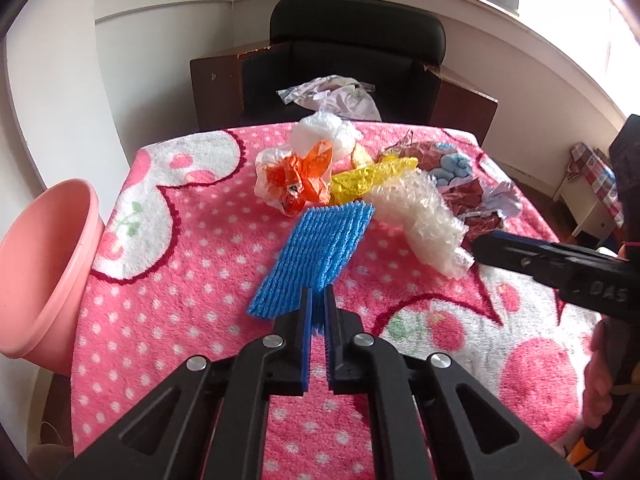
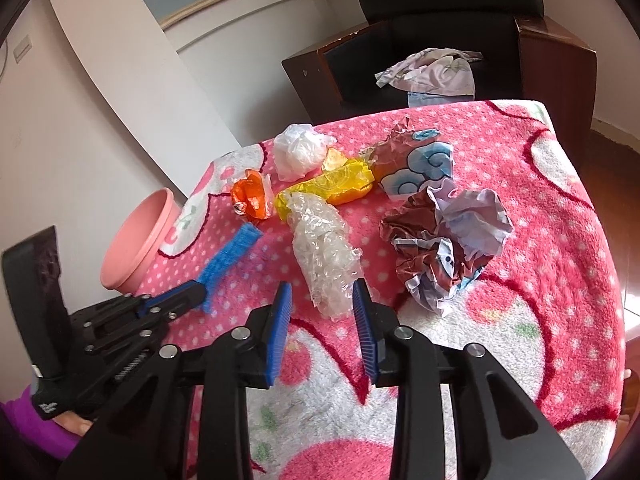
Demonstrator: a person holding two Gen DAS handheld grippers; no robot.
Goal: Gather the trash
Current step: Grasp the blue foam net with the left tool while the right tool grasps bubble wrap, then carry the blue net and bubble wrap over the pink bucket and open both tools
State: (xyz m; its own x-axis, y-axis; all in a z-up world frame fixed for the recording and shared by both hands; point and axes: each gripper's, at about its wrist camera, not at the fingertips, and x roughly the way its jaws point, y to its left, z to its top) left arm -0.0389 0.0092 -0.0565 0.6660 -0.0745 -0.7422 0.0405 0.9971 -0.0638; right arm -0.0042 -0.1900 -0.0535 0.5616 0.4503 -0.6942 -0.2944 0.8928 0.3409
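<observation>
Two hand-held grippers work over a bench [image 1: 168, 280] covered by a pink dotted blanket. Left hand-held gripper [image 1: 318, 300], jaws nearly together, pinches the near edge of a blue foam net sleeve [image 1: 316, 248], which extends away from it above the blanket; in the right wrist view the same sleeve [image 2: 228, 260] appears edge-on at the left hand-held gripper's tips. Right hand-held gripper [image 2: 322, 296], jaws spread wide and holding nothing, frames the near end of a clear bubble-wrap piece [image 2: 324, 256] lying on the blanket. Beyond it lie a yellow plastic wrapper [image 2: 332, 188], an orange crumpled bag [image 2: 250, 198], a white plastic bag [image 2: 298, 152], and, to the right, crumpled printed paper [image 2: 444, 240]. At the bench's left edge sits a pink basin [image 1: 44, 276], tilted. Behind the bench stands a black armchair [image 1: 356, 40] with a cloth [image 1: 336, 94] on its seat.
</observation>
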